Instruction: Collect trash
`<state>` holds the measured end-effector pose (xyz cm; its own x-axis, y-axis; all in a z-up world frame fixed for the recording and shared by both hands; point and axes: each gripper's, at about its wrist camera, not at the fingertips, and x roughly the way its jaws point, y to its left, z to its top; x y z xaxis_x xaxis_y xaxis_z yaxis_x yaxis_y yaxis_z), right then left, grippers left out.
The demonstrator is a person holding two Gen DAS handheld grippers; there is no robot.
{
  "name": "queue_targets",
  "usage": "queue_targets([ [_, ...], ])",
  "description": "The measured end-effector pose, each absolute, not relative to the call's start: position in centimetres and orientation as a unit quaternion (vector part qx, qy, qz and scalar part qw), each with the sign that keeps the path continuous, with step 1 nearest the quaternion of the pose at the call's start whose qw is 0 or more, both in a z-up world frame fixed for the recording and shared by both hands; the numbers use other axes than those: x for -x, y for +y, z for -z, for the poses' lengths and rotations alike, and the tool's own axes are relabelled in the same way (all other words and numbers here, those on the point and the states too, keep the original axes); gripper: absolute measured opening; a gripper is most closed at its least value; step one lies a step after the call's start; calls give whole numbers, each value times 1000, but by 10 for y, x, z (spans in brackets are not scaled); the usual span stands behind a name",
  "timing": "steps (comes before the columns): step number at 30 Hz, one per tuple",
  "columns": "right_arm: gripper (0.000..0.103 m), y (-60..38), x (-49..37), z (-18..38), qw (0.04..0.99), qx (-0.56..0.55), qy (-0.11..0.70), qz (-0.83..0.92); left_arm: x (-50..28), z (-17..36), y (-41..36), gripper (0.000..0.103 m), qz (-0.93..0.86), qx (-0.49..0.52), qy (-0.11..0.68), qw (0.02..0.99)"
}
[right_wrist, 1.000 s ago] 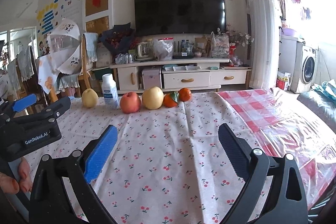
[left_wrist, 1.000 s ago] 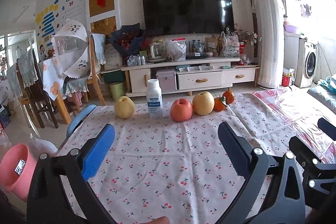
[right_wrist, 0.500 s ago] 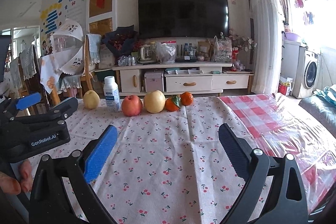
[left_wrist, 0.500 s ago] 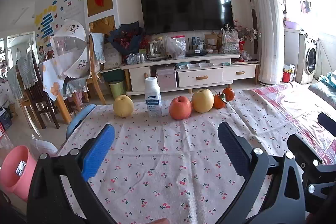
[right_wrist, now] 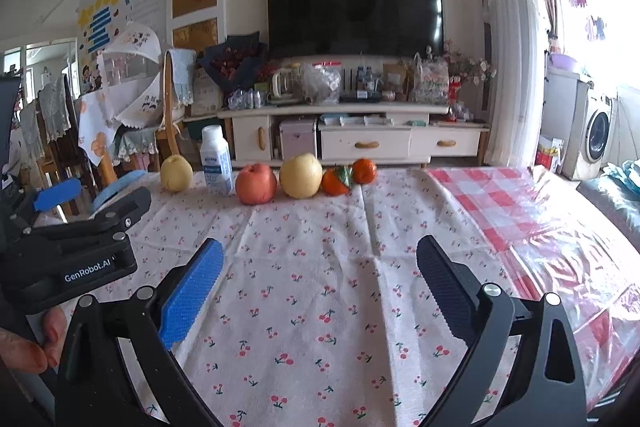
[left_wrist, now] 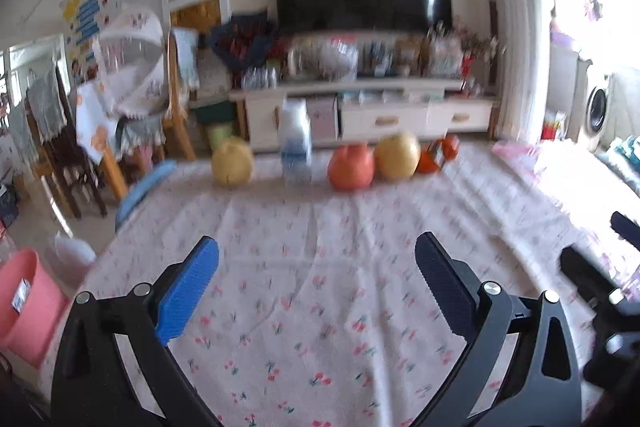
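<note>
A white plastic bottle [right_wrist: 217, 160] with a blue label stands upright at the far edge of the table, in a row with fruit; it also shows blurred in the left wrist view [left_wrist: 296, 143]. A pink bin [left_wrist: 28, 303] stands on the floor by the table's left edge. My left gripper [left_wrist: 316, 291] is open and empty above the cherry-print tablecloth [left_wrist: 320, 267]. My right gripper [right_wrist: 318, 291] is open and empty over the same cloth [right_wrist: 320, 247], well short of the bottle. The left gripper also shows at the left of the right wrist view [right_wrist: 68, 227].
In the row stand a yellow pear [right_wrist: 176, 177], a red apple [right_wrist: 256, 184], a second pear [right_wrist: 301, 175] and two oranges [right_wrist: 350, 175]. A red checked cloth under plastic [right_wrist: 532, 227] covers the table's right part. A TV cabinet [right_wrist: 352, 135] stands beyond.
Both grippers have tilted and shifted slightly, so the row of fruit sits lower in view. The left wrist view is now motion-blurred. Both grippers stay open.
</note>
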<state>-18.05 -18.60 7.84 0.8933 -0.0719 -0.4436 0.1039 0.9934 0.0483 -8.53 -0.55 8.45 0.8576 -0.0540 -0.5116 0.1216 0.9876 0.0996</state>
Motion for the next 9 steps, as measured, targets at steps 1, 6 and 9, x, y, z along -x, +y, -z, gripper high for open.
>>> queue_targets([
  [1,96,-185,174,-73,968,-37,244,46,78,-71,-3,99,38,-67,284,956],
  [6,96,-179,140,-40,943,-35,327,54,45,-19,19,99,16,-40,381,923],
  [9,96,-174,123,-21,928,-32,369,52,27,0,32,99,3,-11,434,901],
])
